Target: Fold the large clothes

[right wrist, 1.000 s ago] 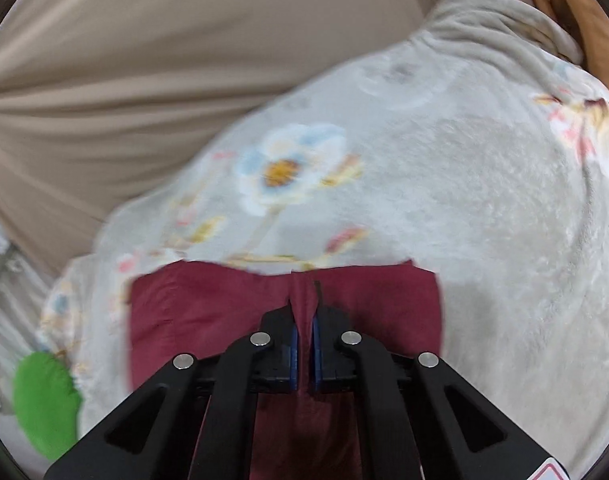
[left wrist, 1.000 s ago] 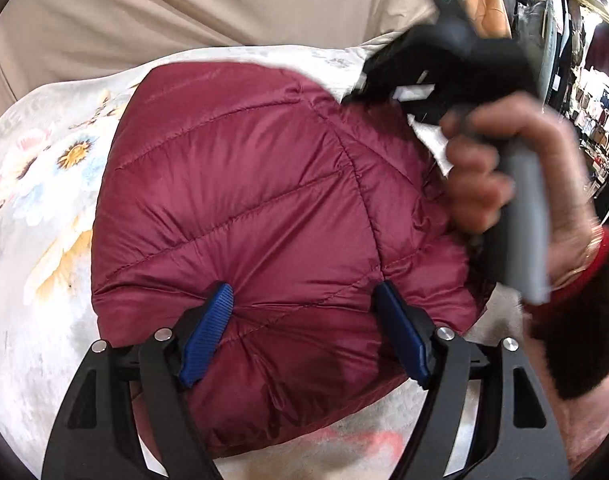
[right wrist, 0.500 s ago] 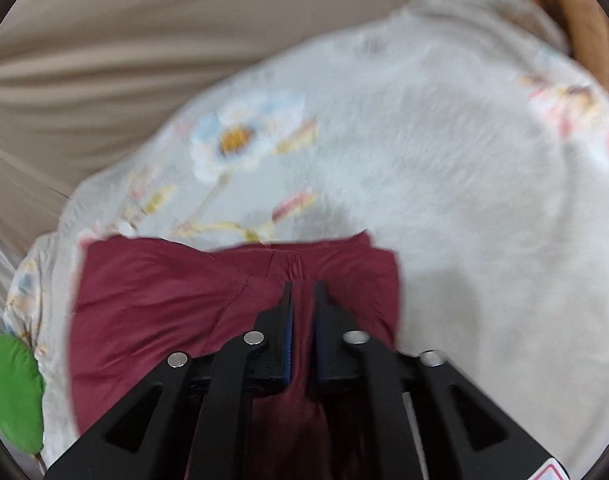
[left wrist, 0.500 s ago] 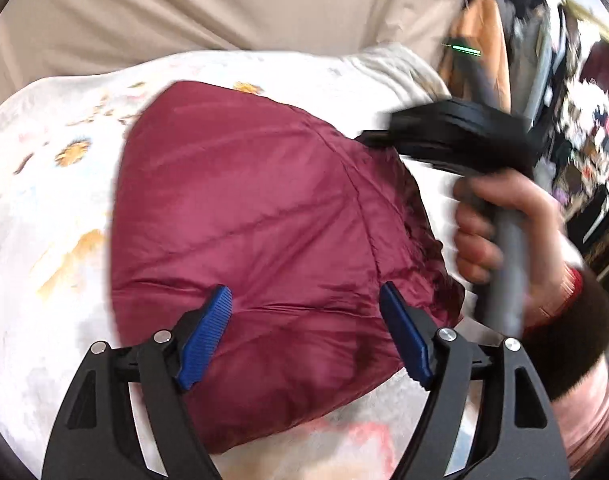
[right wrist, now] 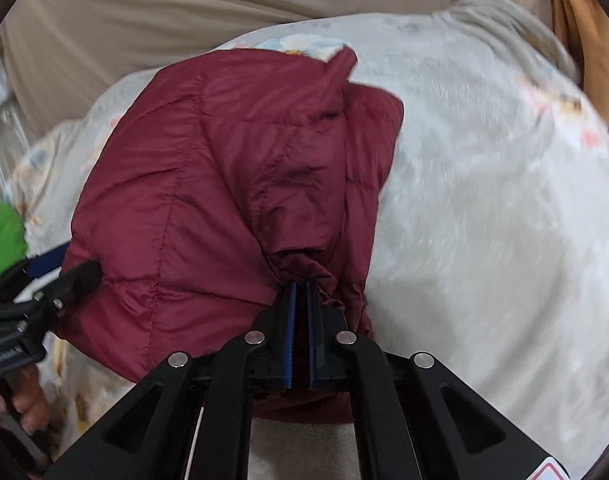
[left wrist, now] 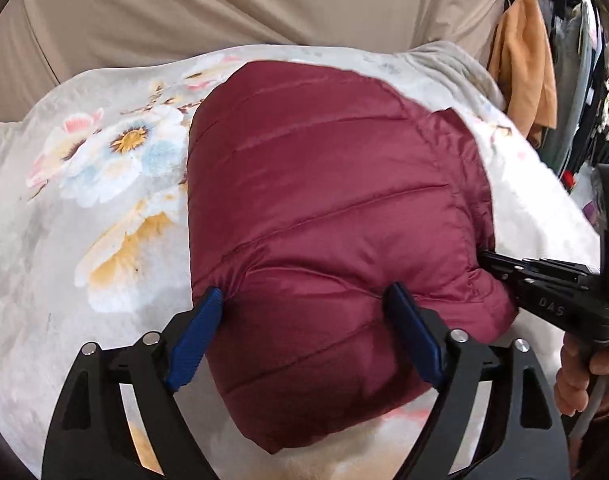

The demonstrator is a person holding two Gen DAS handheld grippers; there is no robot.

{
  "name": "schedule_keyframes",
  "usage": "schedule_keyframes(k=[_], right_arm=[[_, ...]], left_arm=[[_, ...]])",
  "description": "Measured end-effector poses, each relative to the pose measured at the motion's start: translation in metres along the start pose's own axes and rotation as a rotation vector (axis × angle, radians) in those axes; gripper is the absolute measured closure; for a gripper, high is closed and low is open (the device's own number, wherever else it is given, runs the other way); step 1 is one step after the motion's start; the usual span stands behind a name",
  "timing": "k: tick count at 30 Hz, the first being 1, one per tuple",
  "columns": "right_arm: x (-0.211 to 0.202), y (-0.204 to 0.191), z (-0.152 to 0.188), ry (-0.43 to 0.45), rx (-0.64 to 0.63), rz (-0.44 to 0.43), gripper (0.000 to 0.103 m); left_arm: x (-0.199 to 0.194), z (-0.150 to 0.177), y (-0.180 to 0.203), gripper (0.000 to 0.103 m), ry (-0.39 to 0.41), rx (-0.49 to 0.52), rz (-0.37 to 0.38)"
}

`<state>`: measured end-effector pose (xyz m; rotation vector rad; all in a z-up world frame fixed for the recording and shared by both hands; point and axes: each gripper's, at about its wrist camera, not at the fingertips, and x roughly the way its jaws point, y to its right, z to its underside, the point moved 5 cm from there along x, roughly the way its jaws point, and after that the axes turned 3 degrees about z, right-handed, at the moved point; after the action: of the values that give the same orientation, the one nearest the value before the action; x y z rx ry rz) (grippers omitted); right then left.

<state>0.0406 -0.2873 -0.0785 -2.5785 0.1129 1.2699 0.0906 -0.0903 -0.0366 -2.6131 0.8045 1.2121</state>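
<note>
A maroon quilted puffer jacket (left wrist: 328, 200) lies folded in a thick bundle on a pale floral blanket (left wrist: 104, 184). My left gripper (left wrist: 304, 300) is open, its blue pads pressed against the near end of the bundle. My right gripper (right wrist: 300, 286) is shut on a bunched fold of the jacket (right wrist: 224, 184) at its near edge. The right gripper also shows in the left wrist view (left wrist: 488, 258) at the jacket's right side. The left gripper shows in the right wrist view (right wrist: 84, 272) at the jacket's left side.
A beige curtain (left wrist: 264, 4) hangs behind the blanket-covered surface. Hanging clothes, one orange (left wrist: 520, 64), are at the far right. A green object (right wrist: 0, 240) sits at the left edge of the right wrist view.
My right gripper has come down from above the jacket to its right near side, still shut on the fabric. The jacket has been laid over into a tighter bundle. My left gripper stays open.
</note>
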Motion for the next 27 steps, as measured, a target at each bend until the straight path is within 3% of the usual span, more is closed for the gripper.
schedule_keyframes(k=[5,7,10,14,17,23,25,27], right_arm=[[0.003,0.008,0.003,-0.002,0.065,-0.059,0.103],[-0.013,0.007,-0.002,0.005,0.087,-0.034,0.099],[-0.043,-0.010,-0.004,0.081,0.010,0.005,0.098],[-0.018,-0.019,0.014,-0.007,-0.058,0.040,0.103],[-0.014,-0.019,0.016,-0.017,-0.049,0.049,0.102],[-0.061,-0.022,-0.036,0.124,-0.020,-0.011,0.100],[-0.069,-0.023,-0.068,0.183,-0.029,-0.003,0.100],[-0.059,-0.025,-0.093,0.186,-0.039,0.014,0.100]], left_arm=[[0.006,0.003,-0.003,0.018,-0.007,0.002,-0.026],[0.005,0.003,-0.003,0.018,-0.008,-0.001,-0.032],[0.005,0.003,-0.004,0.018,-0.007,-0.009,-0.035],[0.005,0.003,-0.001,0.016,-0.005,0.008,-0.037],[0.004,0.004,-0.002,0.016,-0.004,0.013,-0.046],[-0.013,-0.015,-0.008,0.019,0.026,-0.041,0.024],[-0.021,-0.031,-0.006,0.019,0.068,-0.026,0.011],[-0.023,-0.044,-0.004,0.018,0.098,-0.012,-0.007]])
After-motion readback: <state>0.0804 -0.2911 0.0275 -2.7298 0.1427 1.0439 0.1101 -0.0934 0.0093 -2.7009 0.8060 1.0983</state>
